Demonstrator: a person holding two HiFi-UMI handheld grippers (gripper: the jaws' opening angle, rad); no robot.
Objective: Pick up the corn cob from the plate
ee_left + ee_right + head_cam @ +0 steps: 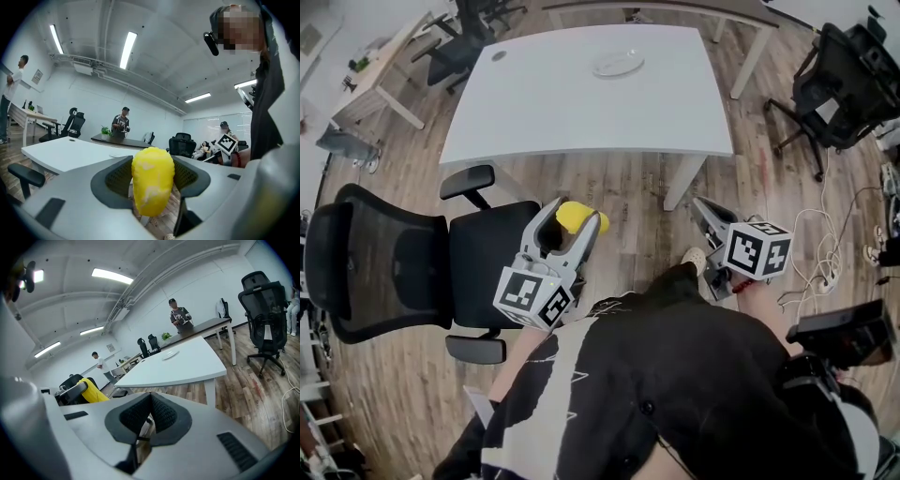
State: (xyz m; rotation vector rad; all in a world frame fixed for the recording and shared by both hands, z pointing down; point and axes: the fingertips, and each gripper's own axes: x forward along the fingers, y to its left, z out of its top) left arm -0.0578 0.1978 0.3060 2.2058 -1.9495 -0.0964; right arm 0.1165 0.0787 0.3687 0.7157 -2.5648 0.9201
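The yellow corn cob (574, 217) (152, 185) sits between the jaws of my left gripper (575, 223) (153, 180), which is shut on it and held well away from the table, above the seat of an office chair (412, 262). The plate (618, 64) (169, 354) is a pale oval dish lying at the far side of the white table (581, 103), with nothing on it. My right gripper (707, 217) (149, 420) is shut with nothing between its pads, low at the right, near the table's front right leg. From the right gripper view the cob (93, 391) shows at the left.
A black office chair stands on the wooden floor at the left. Another black chair (834, 84) is at the far right, with white cables (825, 253) on the floor near it. Several people and desks fill the room behind.
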